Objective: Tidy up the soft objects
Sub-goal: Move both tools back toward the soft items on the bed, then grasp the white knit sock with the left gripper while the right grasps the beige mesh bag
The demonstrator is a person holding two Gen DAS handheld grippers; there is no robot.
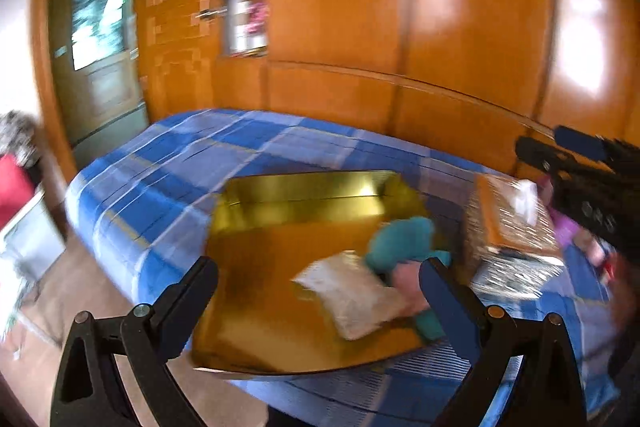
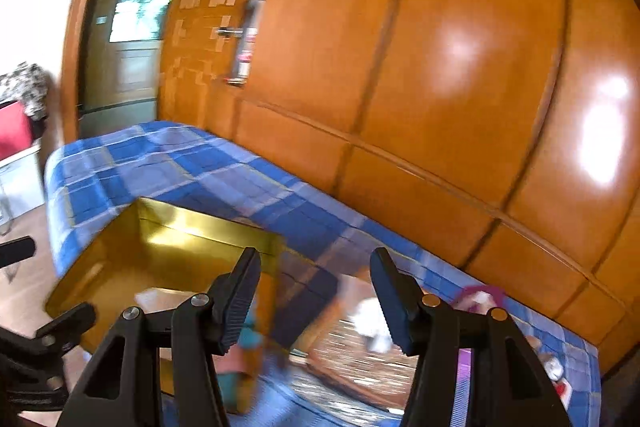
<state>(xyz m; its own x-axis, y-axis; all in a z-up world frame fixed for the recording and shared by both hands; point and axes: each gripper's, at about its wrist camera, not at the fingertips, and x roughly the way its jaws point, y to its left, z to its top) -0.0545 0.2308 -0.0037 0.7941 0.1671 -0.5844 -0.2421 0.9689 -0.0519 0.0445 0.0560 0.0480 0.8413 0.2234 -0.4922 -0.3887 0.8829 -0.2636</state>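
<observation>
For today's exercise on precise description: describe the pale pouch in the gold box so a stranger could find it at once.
Start at the bed with the blue checked cover, where an open gold box rests. Inside, toward its right side, lies the pale pouch, beside a teal plush toy. Unlike the fuzzy teal and pink items next to it, it is flat, whitish and rectangular.

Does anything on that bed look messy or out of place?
Nothing looks spilled or broken. The gold box sits open on the blue plaid bedspread with a teal plush toy and a pale pouch lying loosely in it. The picture is blurred, so small faults could be missed.
</observation>
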